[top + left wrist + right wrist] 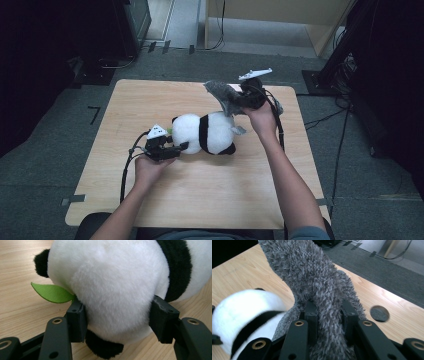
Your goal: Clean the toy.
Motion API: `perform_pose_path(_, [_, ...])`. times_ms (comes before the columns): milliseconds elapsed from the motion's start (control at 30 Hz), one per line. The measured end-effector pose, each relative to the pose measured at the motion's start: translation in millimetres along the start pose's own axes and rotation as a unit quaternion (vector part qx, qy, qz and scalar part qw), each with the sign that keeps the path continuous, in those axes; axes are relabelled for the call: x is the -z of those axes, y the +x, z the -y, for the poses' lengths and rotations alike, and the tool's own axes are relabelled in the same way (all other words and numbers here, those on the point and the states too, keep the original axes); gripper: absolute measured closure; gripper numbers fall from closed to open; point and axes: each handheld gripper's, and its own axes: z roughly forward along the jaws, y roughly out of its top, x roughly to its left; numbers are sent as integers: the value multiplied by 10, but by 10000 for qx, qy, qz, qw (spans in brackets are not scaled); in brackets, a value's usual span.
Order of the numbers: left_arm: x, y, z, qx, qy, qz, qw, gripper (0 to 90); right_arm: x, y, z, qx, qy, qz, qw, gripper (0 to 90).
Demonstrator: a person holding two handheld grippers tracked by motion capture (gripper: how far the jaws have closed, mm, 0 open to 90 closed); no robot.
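A black-and-white plush panda [207,132] lies on its side in the middle of the wooden table [200,195]. My left gripper [180,148] comes at it from the left. In the left gripper view its two pads press into the white fur of the panda [112,282], next to a green felt leaf [51,293]. My right gripper [240,102] is lifted behind the panda, shut on a grey fuzzy cloth [222,95]. In the right gripper view the cloth [312,272] runs up between the jaws, with the panda [242,307] lower left.
A round dark hole [379,313] sits in the tabletop near the far right edge. Beyond the table lie grey carpet and cables [320,120]. A light wooden unit [280,20] stands at the back, with black stands [345,45] to the right.
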Motion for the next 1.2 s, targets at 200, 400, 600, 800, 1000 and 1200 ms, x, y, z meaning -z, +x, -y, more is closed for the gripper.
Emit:
perform_pose_path(200, [2, -5, 1, 24, 13, 1, 10000, 394, -181, 147, -140, 73, 50, -162, 9998, 734])
perform_pose_path(400, [3, -8, -2, 58, 25, 7, 10000, 395, -372, 339, -270, 229, 138, -307, 9992, 732])
perform_pose_path(600, [3, -7, -5, 79, 29, 8, 10000, 394, -634, 535, -379, 462, 361, -439, 9973, 733])
perform_pose_path(800, [1, -7, -4, 84, 21, 8, 10000, 395, -915, 728, -420, 540, 555, -653, 9949, 732])
perform_pose_path(1000, [3, -4, -1, 165, 74, 9, 9998, 399, -1154, 887, -357, 705, 946, -753, 9902, 729])
perform_pose_path(1200, [-4, -7, -5, 223, 90, -11, 9997, 413, -1190, 847, -314, 862, 1141, -687, 9873, 725])
